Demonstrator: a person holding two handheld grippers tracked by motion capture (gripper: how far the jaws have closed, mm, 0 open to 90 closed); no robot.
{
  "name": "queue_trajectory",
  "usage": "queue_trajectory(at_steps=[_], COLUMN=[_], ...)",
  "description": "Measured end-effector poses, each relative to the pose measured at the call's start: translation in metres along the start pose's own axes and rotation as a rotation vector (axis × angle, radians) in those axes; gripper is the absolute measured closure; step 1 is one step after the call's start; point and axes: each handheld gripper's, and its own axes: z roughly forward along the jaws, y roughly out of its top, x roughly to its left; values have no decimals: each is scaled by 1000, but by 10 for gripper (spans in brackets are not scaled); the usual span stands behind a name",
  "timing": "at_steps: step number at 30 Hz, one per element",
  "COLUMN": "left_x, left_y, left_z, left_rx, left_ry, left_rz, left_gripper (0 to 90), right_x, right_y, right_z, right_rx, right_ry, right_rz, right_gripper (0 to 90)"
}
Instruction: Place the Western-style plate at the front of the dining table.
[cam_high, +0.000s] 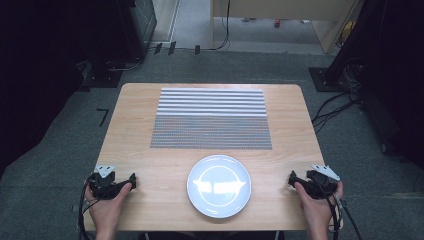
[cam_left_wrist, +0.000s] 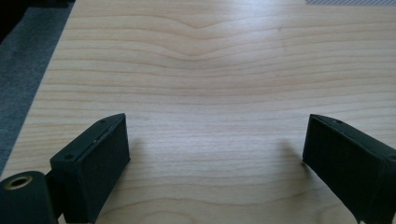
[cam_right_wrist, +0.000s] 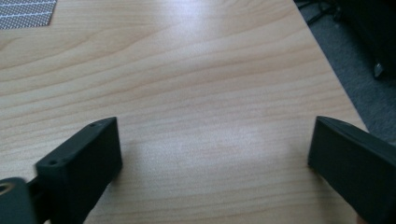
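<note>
A white round plate lies on the wooden table near its front edge, in the middle. A grey striped placemat lies flat beyond it at the table's centre. My left gripper rests on the table left of the plate, a hand's width away from it. In its own view the left gripper is open, with bare wood between the jaws. My right gripper rests at the table's front right, apart from the plate. The right gripper is open too and holds nothing.
A corner of the placemat shows at the top of the left gripper view, and another placemat corner in the right gripper view. Grey carpet surrounds the table. Cables and dark equipment stand on the floor at the right.
</note>
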Motion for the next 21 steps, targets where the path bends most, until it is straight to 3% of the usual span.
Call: queue_trajectory(at_steps=[2, 4, 12, 18, 21], left_x=[-3, -7, -32, -43, -46], left_y=[2, 5, 9, 14, 16], left_z=[-4, -9, -19, -29, -30], left_rx=[-9, -25, -45, -64, -67], left_ry=[-23, -66, -96, -124, -124], left_rz=[-13, -44, 10, 0, 8], left_gripper=[70, 70, 71, 71, 72], right_x=[2, 3, -1, 5, 10], right_y=[1, 3, 7, 11, 14], right_z=[-3, -4, -11, -17, -19], right_rx=[-12, -23, -52, -52, -45], right_ry=[-13, -17, -6, 25, 30], right_rz=[-11, -9, 18, 30, 9], right_gripper=[133, 136, 140, 145, 145])
